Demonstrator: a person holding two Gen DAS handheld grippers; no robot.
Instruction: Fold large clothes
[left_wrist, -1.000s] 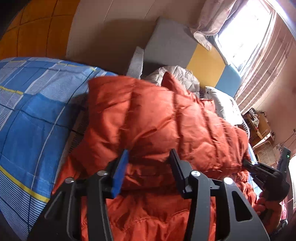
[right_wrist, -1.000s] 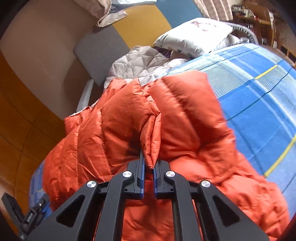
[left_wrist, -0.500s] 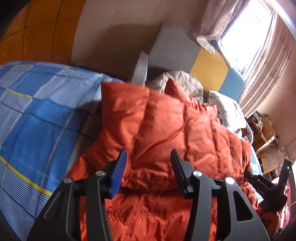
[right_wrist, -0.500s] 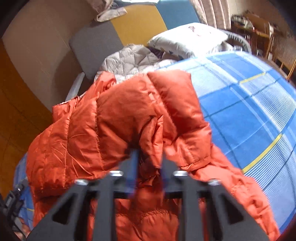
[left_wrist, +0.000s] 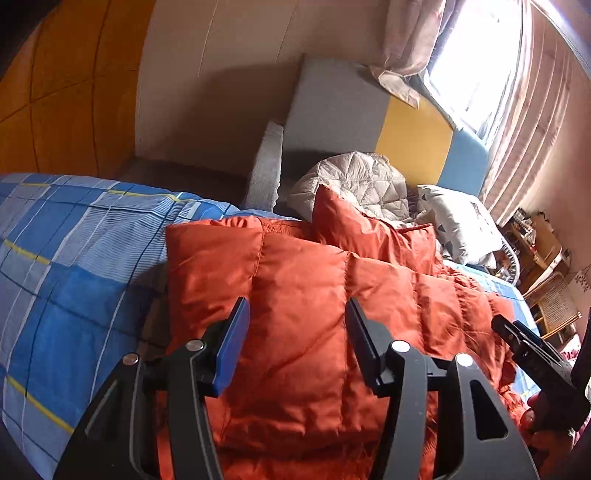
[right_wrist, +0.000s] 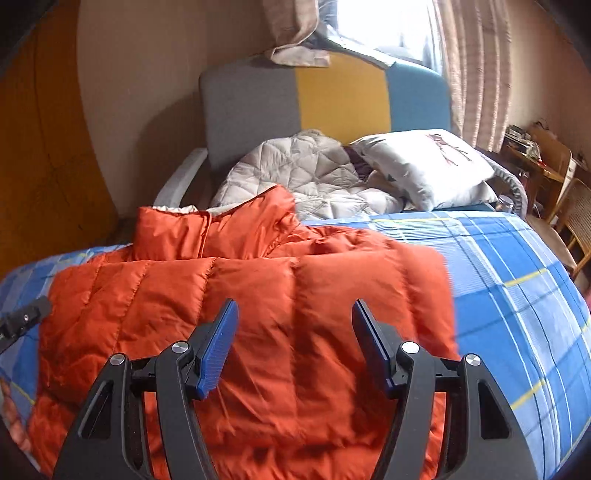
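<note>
An orange puffer jacket (left_wrist: 317, 295) lies folded over on the blue checked bed cover (left_wrist: 74, 266); it also shows in the right wrist view (right_wrist: 258, 295), its collar at the far side. My left gripper (left_wrist: 295, 314) is open and empty just above the jacket's near part. My right gripper (right_wrist: 293, 317) is open and empty above the jacket's folded panel. The right gripper also shows at the right edge of the left wrist view (left_wrist: 532, 347), and a tip of the left gripper at the left edge of the right wrist view (right_wrist: 22, 319).
A grey, yellow and blue headboard (right_wrist: 332, 96) stands behind the bed. A pale quilted jacket (right_wrist: 295, 170) and a white pillow (right_wrist: 424, 166) lie at the head. Wooden furniture (right_wrist: 546, 166) stands at the right. The bed cover (right_wrist: 517, 295) extends right of the jacket.
My right gripper has opened and let go of the jacket fold, which now lies flat. Both grippers have pulled back and tilted up; the left stayed open.
</note>
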